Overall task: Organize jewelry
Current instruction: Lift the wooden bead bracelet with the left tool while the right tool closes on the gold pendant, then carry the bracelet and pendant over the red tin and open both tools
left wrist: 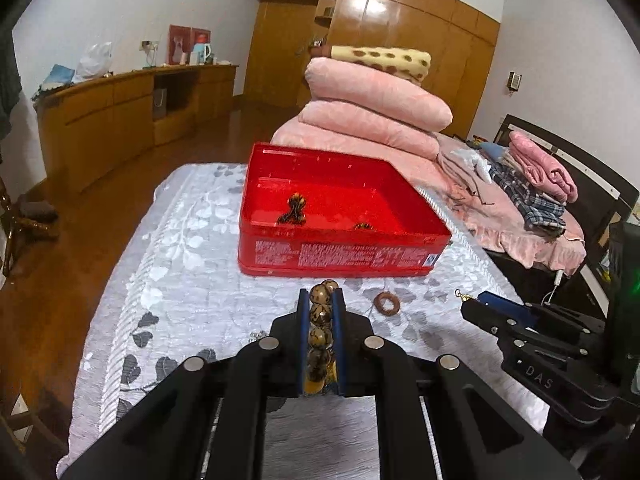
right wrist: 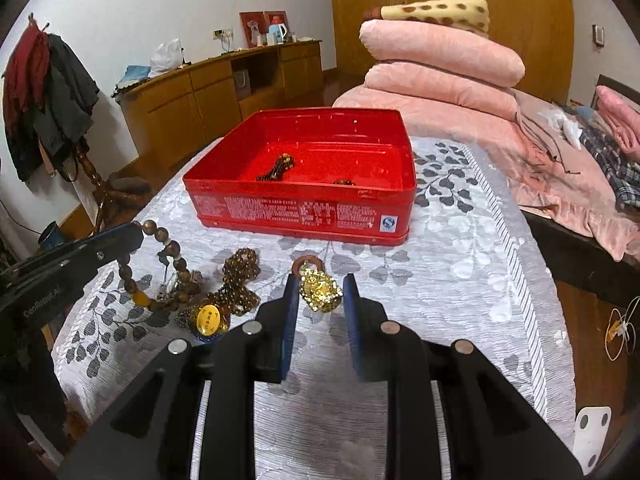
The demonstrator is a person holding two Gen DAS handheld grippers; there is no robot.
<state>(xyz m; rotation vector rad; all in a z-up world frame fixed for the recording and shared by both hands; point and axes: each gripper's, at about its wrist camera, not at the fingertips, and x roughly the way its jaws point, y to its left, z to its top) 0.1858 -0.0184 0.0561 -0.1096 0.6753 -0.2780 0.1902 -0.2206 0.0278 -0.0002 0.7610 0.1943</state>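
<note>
Bead bracelet (left wrist: 320, 332) clamped between left jaws; gold chain (right wrist: 321, 288) between right jaws.

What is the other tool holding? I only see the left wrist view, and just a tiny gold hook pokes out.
Observer: The right tool is shut on a glittery gold ornament.
Operator: Is there more jewelry on the table?
Observer: Yes, a gold bead chain and a yellow oval tag lie on the cloth, left of the right tool.
Operator: How does my bracelet look from there?
Observer: The beaded bracelet dangles as a loop below the left tool.
</note>
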